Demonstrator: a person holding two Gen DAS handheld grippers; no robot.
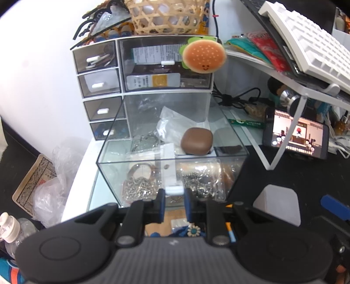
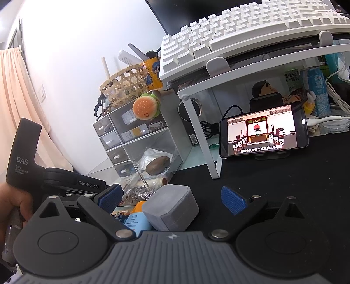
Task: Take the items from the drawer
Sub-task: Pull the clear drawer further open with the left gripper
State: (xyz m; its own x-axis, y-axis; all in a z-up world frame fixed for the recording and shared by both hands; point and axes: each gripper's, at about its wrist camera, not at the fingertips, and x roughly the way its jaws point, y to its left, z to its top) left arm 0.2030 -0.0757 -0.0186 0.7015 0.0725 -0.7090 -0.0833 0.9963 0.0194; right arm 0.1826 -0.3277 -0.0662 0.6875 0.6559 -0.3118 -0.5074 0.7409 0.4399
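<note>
A clear plastic drawer is pulled far out of a small desktop organiser. In it lie a brown rounded case, clear bags and silver chains. My left gripper is shut on the drawer's white handle. In the right wrist view, my right gripper is open, its blue pads either side of a grey velvet box on the black desk. The open drawer lies ahead and left of it, with the left gripper's body beside it.
A burger plush hangs on the organiser, a woven basket on top. A white stand carries a keyboard; a phone plays video beneath. Plastic bags and a bottle lie left. A blue carton lies beside the grey box.
</note>
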